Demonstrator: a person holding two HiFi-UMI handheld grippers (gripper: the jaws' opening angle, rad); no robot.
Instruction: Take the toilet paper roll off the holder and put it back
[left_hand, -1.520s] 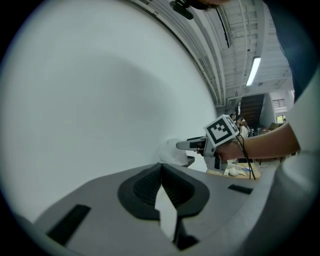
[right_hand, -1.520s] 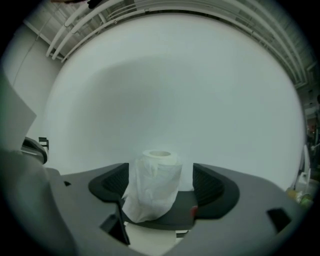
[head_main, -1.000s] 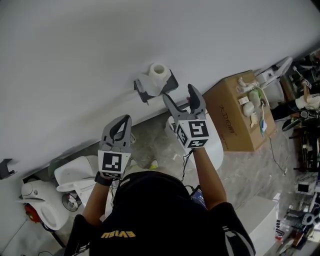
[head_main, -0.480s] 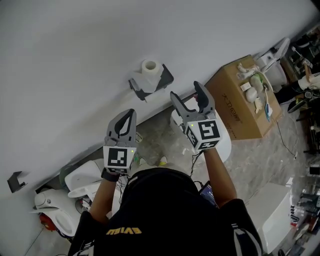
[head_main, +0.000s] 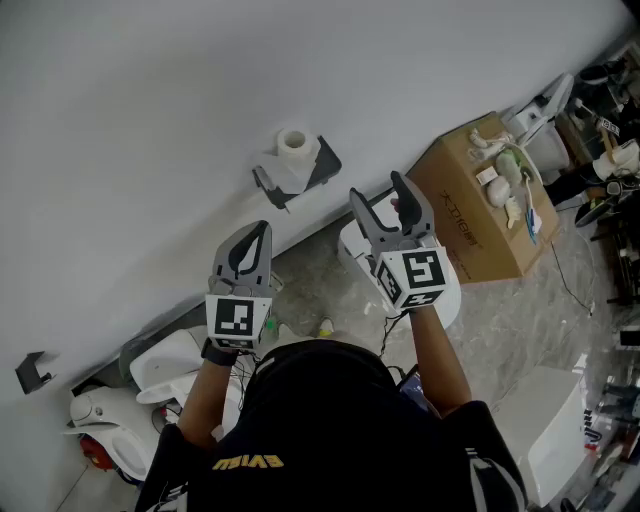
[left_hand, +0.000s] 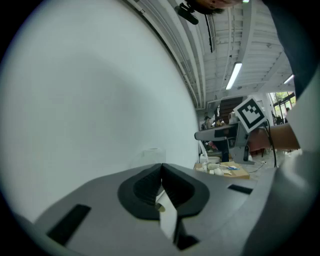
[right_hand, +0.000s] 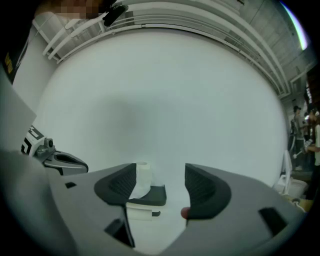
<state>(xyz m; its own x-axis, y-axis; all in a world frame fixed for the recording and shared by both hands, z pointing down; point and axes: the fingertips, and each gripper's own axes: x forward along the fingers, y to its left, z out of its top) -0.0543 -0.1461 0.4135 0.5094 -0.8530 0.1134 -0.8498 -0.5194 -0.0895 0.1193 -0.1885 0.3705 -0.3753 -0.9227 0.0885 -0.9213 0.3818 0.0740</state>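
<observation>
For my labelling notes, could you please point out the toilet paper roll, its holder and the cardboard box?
toilet paper roll (head_main: 292, 141): head view, on its top end.
holder (head_main: 326, 162): head view, on its dark right end.
cardboard box (head_main: 468, 235): head view, on its printed side.

Wall (head_main: 150, 120): bare and flat, open on every side of holder (head_main: 325, 165).
Toilet paper roll (head_main: 292, 142): upright on holder, open air in front and above.
Floor (head_main: 320, 275): open strip below holder, along wall.
Cardboard box (head_main: 470, 225): right of strip, clutter on top.
White fixtures: one (head_main: 450, 290) beside box, more (head_main: 165, 360) at lower left.
Small hook (head_main: 30, 372): on wall, well apart from holder.
</observation>
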